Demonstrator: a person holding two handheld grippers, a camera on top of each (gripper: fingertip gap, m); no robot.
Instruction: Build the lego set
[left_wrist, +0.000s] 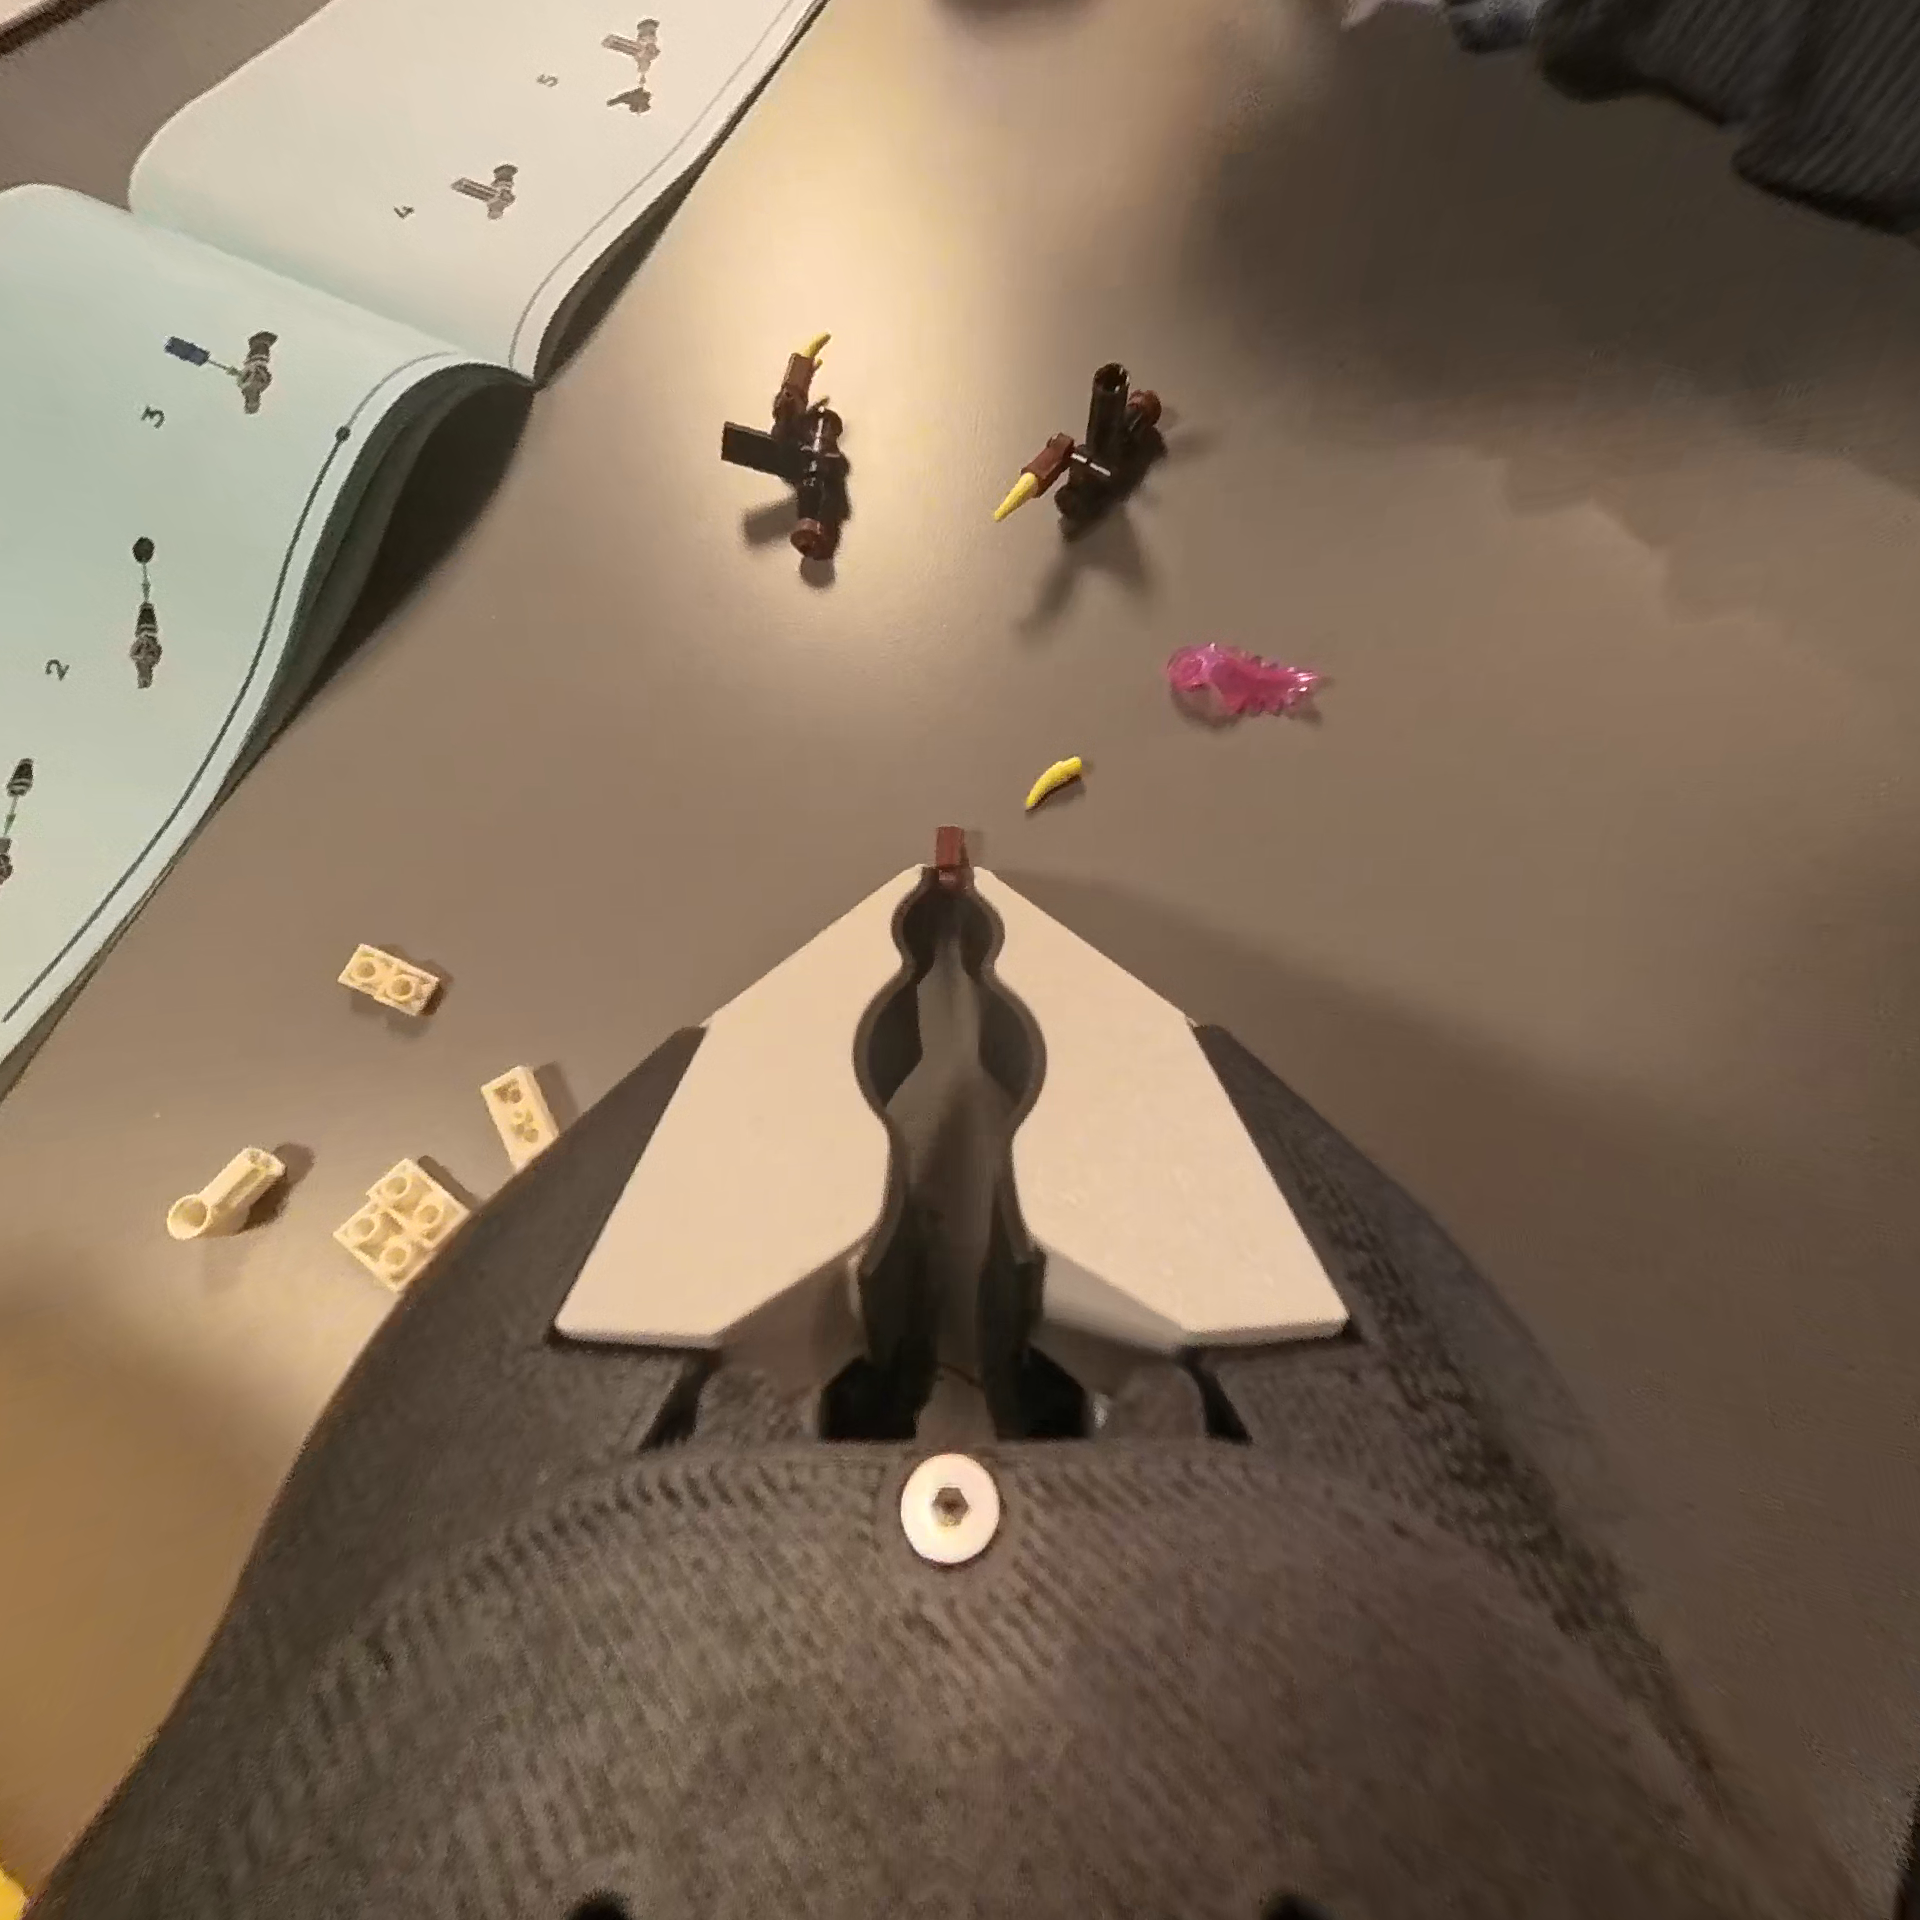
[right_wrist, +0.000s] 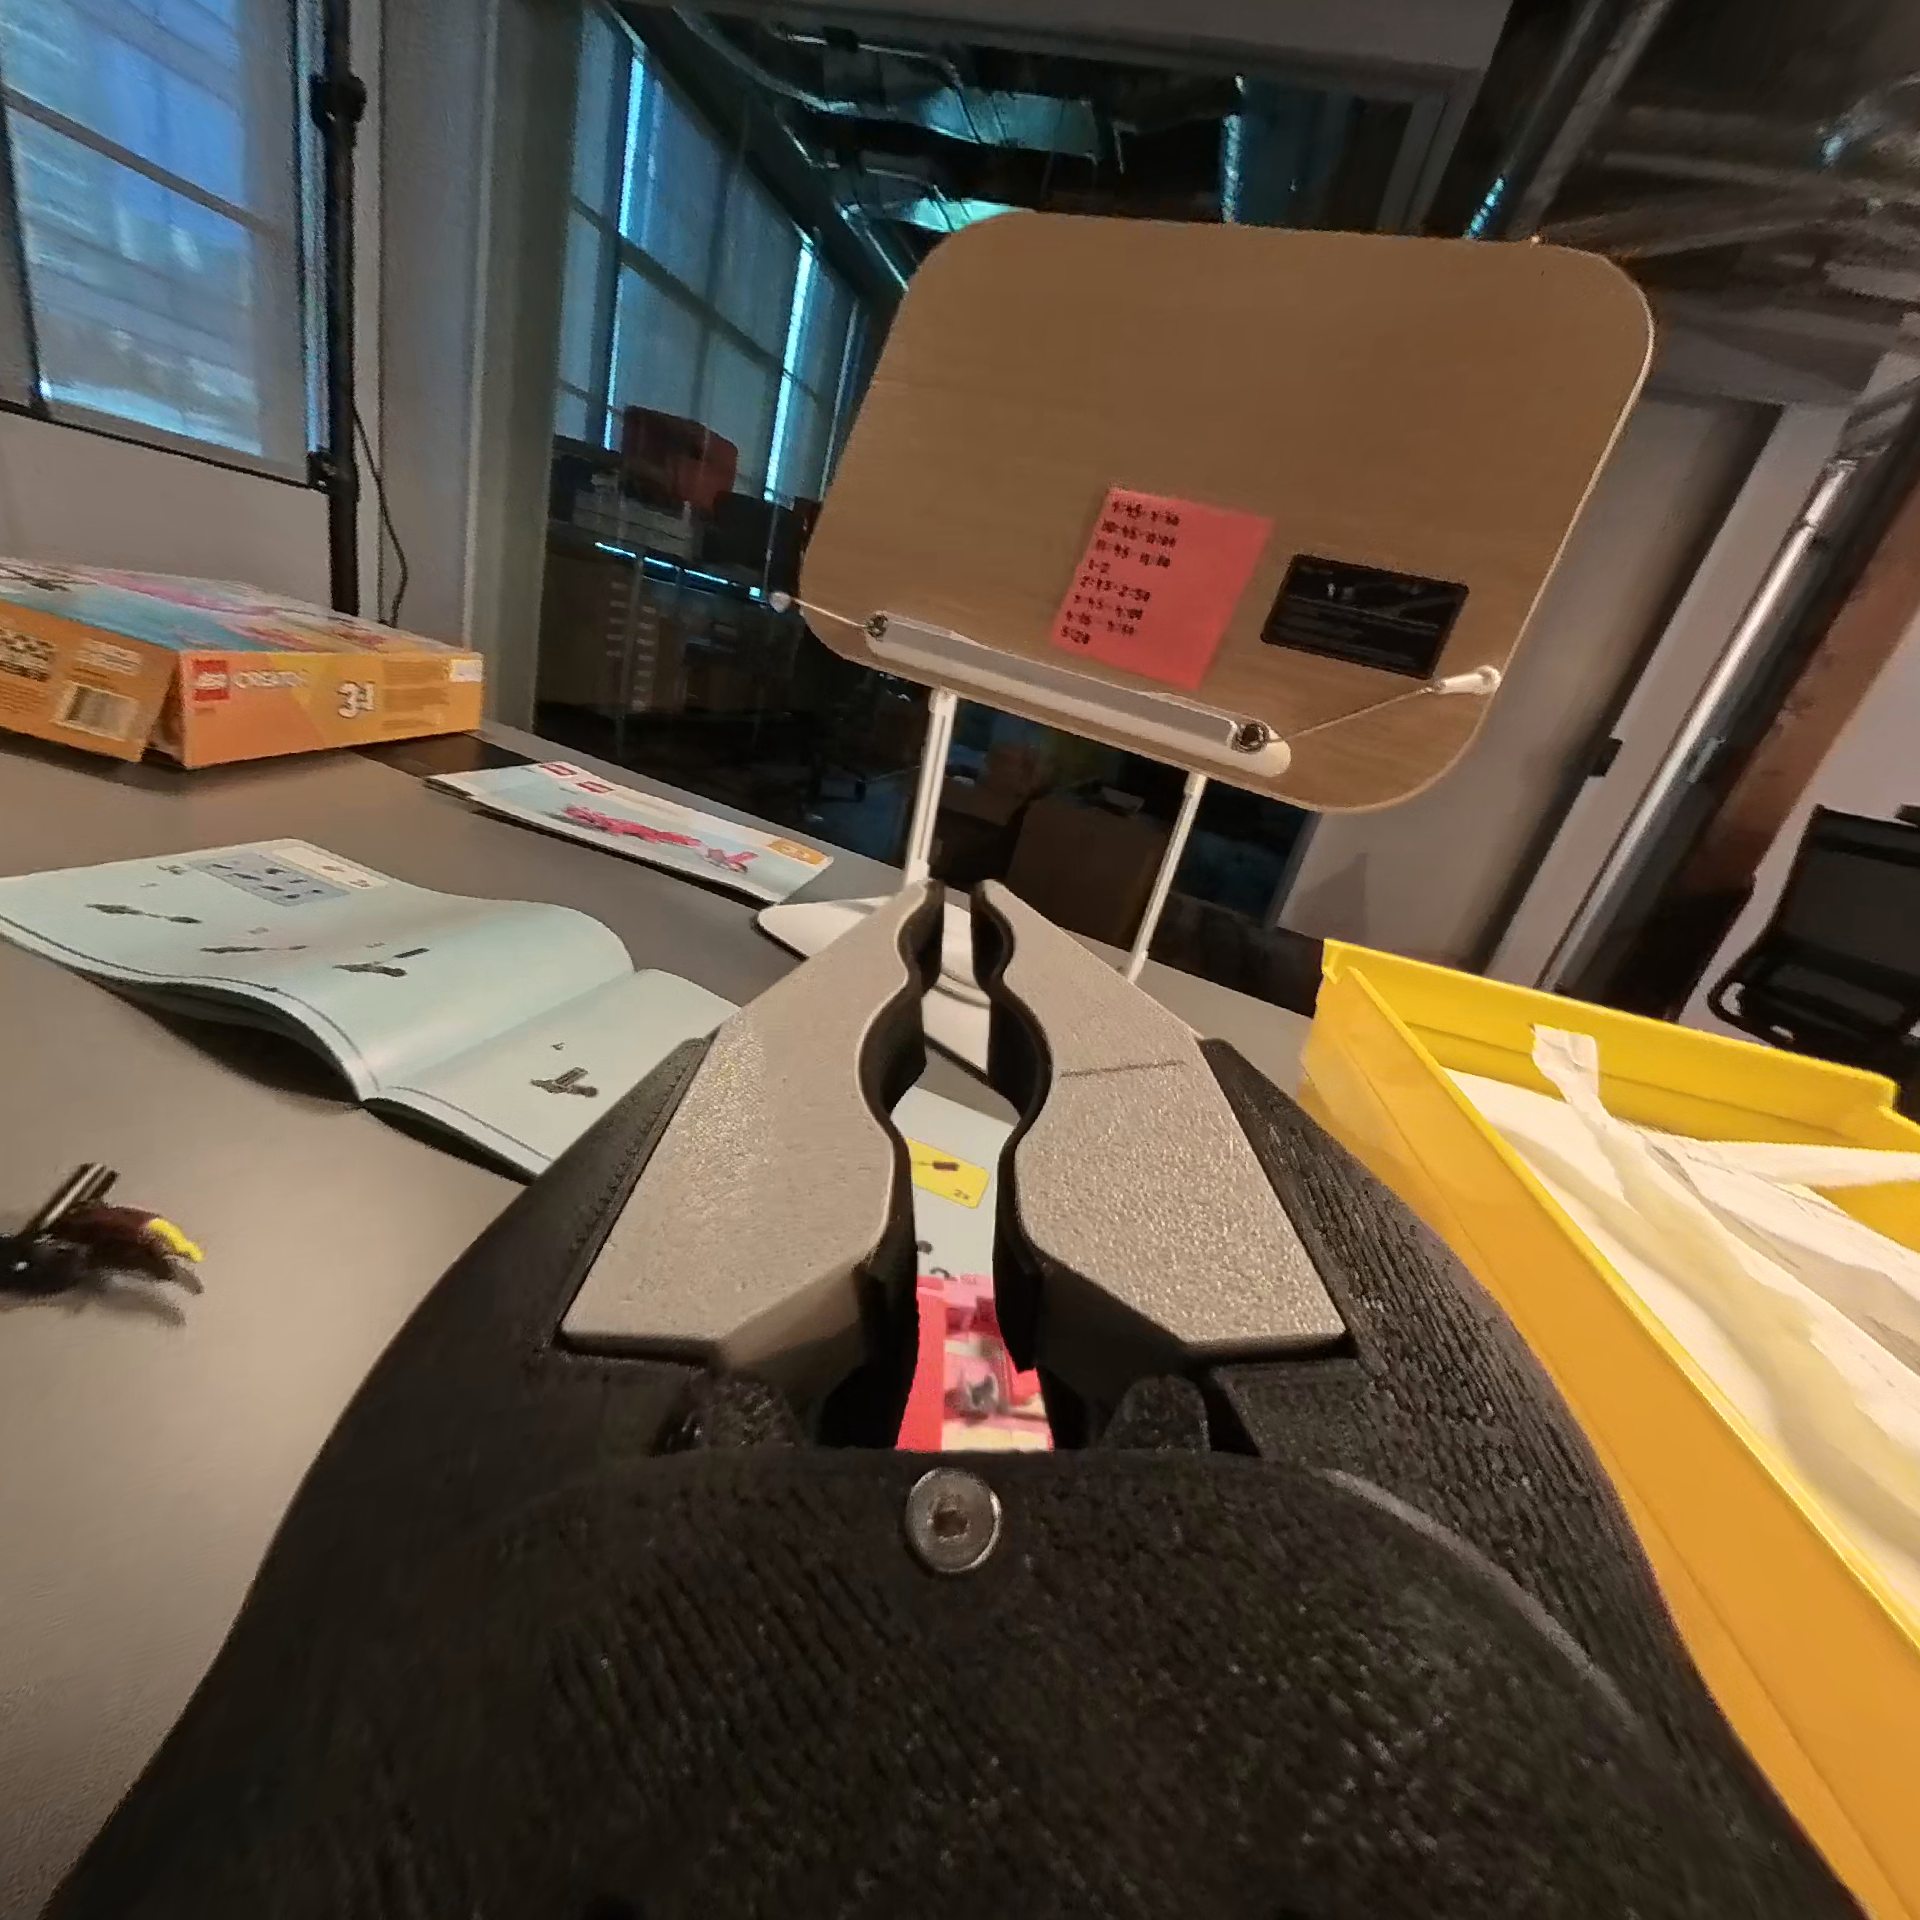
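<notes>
Pinching a tiny brown piece (left_wrist: 949, 854) at its very tips, my left claw (left_wrist: 948, 878) hangs over the grey bench (left_wrist: 1455, 935), both pads closed against that piece, which sticks out past the fingertips. Just ahead and to the right lies a yellow horn (left_wrist: 1054, 781), and beyond it a clear pink piece (left_wrist: 1236, 681). Farther off sit two dark brown builds, each with a yellow spike: one to the left (left_wrist: 798, 449), one to the right (left_wrist: 1101, 442), well apart from each other. To the left of my claw lie several tan pieces: a plate (left_wrist: 389, 977), a second plate (left_wrist: 520, 1114) just beside the claw's black shell, a joined pair of plates (left_wrist: 400, 1221) and a tube piece (left_wrist: 223, 1195). An open booklet (left_wrist: 208, 436) lies along the bench's left side.

My right claw (right_wrist: 958, 904) is tilted up toward the room, its fingers standing slightly apart with nothing between them; through the gap I see the white foot of a wooden book stand (right_wrist: 1226, 499). That stand carries a pink note (right_wrist: 1158, 582) and a black label (right_wrist: 1363, 613). A yellow bin (right_wrist: 1558, 1247) holding white bags sits just right of the claw. To the left are the open booklet (right_wrist: 343, 966), a closed booklet (right_wrist: 634, 821), an orange box (right_wrist: 239, 686) and a dark build (right_wrist: 99, 1242).
</notes>
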